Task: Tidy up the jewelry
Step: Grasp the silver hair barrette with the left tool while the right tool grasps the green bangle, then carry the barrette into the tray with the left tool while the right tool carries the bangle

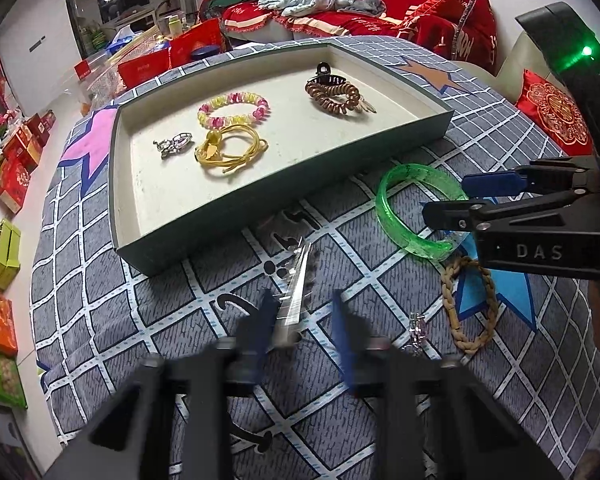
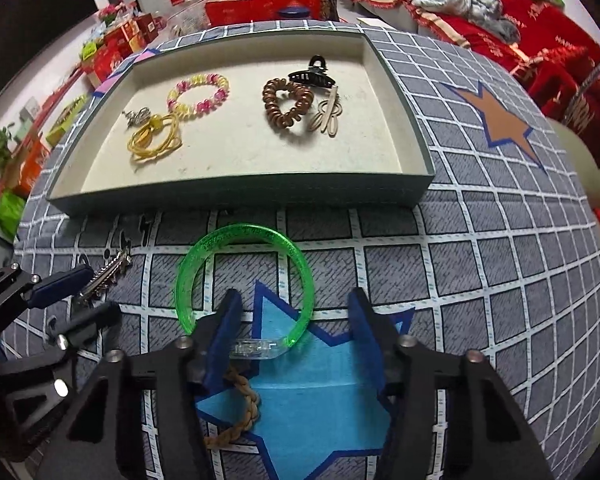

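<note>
While our left claw (image 1: 304,316) clenches on the silver hair clip (image 1: 296,300) on the quilted bench (image 1: 160,292) before the tray (image 1: 284,184), our right claw (image 2: 292,312) straddles the green bangle (image 2: 244,276), its pads not yet pressing the bangle's rim.

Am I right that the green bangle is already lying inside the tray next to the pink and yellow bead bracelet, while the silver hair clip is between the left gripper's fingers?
Not quite: the green bangle lies on the cloth in front of the tray, between the right gripper's fingers, as the right wrist view shows. The bead bracelet is in the tray, and the silver hair clip is between the left gripper's fingers.
</note>
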Demonstrator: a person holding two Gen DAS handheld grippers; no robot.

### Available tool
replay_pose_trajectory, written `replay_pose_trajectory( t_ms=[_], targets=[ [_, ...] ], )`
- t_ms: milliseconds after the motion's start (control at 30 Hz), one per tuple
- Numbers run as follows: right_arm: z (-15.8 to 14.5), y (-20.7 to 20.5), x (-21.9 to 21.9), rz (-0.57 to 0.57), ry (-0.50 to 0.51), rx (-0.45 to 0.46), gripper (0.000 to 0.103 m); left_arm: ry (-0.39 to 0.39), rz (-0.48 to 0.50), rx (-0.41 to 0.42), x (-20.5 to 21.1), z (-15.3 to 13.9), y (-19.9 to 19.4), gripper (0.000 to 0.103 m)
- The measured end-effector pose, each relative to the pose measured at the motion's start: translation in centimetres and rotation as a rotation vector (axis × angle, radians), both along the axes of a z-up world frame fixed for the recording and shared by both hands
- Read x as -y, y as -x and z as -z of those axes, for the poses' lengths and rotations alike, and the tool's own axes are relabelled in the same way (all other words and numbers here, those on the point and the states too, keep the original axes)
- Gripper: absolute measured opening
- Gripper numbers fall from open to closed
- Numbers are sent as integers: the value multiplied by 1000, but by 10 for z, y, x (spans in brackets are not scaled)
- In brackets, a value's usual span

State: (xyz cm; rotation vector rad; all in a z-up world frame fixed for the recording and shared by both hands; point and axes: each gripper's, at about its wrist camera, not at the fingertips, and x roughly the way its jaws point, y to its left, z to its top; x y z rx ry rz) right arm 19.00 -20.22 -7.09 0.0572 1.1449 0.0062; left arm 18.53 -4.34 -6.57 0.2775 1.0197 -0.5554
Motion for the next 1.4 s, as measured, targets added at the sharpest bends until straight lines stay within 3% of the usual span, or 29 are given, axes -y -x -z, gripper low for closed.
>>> replay_pose_trajectory(
  t_ms=[67, 133, 200, 467, 933, 1200, 1400],
  targets=[
    [-1, 1, -1, -5, -6, 3, 42, 0, 0, 0, 0, 0, 1, 30],
    [-1, 2, -1, -15, -2, 8, 20, 2, 0, 4, 0, 0, 3, 29],
    [-2, 4, -1, -20, -19, 13, 10, 11, -6, 1, -2, 0, 4, 26],
    [-14, 16, 1, -44, -48, 44, 8, 55, -43, 1, -12, -9, 8, 26],
    [-46, 17, 16, -6, -153, 103, 8, 132, -50, 65, -16, -48, 14, 26],
    [-72, -13, 18, 6, -183, 144, 8, 167, -78, 126, -19, -75, -7, 26],
    [-70, -52, 11, 8, -200, 130, 8, 160, -122, 149, -24, -80, -42, 26]
  ],
)
